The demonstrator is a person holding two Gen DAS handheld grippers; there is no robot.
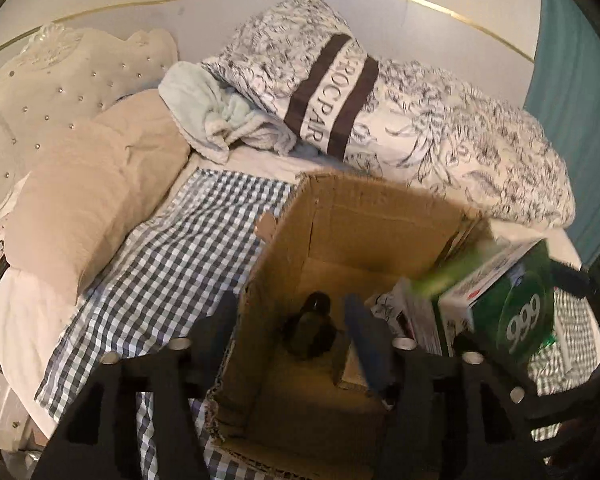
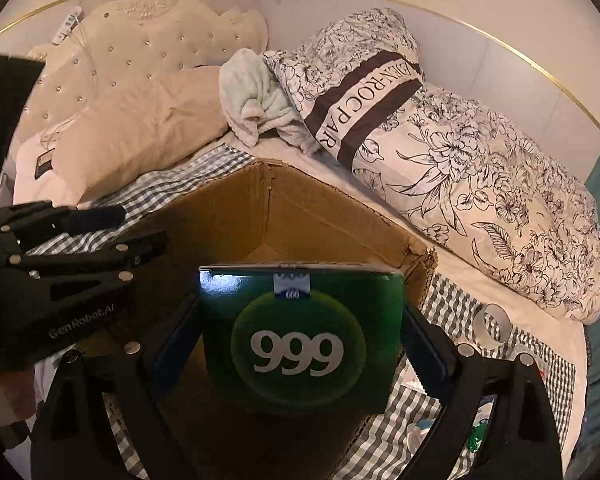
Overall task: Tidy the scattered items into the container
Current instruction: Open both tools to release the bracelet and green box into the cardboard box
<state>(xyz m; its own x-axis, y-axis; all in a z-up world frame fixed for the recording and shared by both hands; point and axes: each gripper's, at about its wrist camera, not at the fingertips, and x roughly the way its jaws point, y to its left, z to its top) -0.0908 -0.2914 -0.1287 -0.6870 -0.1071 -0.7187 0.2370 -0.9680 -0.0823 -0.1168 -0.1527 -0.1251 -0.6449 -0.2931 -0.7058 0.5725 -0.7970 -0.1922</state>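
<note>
Cardboard box [image 1: 364, 216] on checked sheet [image 1: 172, 248]. L gripper [image 1: 290, 320] – fingers apart w/ nothing between, dark item [image 1: 310, 330] loose below in box. R gripper [image 2: 300, 344] – clamped on green 999 box [image 2: 304, 340] over box opening.

floral duvet [image 2: 480, 184], beige pillow [image 2: 140, 140], mint towel [image 2: 256, 100], tufted headboard [image 2: 140, 44]

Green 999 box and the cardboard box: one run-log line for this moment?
left gripper: open, above dark item in cardboard box | right gripper: shut on green 999 box, over box
</note>
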